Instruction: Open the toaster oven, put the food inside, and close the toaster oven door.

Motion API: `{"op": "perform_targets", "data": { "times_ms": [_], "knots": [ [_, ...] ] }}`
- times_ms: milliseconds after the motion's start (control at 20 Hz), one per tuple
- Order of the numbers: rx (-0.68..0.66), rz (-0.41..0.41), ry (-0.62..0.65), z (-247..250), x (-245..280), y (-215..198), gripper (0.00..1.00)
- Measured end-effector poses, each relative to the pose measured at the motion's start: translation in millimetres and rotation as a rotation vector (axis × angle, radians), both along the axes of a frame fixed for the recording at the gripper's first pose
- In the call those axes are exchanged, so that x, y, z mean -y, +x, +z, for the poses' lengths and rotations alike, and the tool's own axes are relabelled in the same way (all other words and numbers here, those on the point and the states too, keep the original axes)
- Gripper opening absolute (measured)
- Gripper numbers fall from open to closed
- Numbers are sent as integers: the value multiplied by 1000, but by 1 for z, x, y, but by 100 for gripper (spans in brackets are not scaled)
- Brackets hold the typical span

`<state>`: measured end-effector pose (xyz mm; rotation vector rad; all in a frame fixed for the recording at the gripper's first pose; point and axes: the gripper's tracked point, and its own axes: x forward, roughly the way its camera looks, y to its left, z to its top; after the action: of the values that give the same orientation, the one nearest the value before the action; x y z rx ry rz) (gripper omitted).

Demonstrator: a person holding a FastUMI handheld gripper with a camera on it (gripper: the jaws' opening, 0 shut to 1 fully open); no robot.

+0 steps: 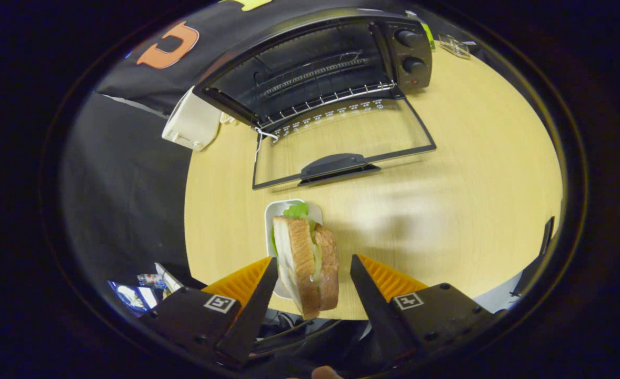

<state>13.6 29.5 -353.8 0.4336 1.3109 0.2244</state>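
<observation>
Between the spread tool point(314, 268) fingers stands a sandwich point(306, 263).

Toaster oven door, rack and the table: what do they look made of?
The toaster oven door, folded down, looks like clear glass in a dark frame, probably painted metal: the table shows through it. The rack reads as shiny bare metal wire. The table looks like pale wood or wood-look laminate, with faint grain. The gripper is open, fingers either side of the sandwich, apparently not pressing it.
</observation>
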Motion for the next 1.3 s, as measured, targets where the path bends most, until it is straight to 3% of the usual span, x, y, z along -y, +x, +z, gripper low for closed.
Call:
{"op": "perform_targets", "data": {
  "times_ms": [350,450,700,900,1300],
  "knots": [
    [-68,-62,131,8,-13,-3,44],
    [-57,-59,143,17,-12,-5,39],
    [-28,-114,268,53,-12,0,37],
    [59,-259,487,93,-16,34,36],
    [268,-528,571,98,16,135,36]
  ]
}}
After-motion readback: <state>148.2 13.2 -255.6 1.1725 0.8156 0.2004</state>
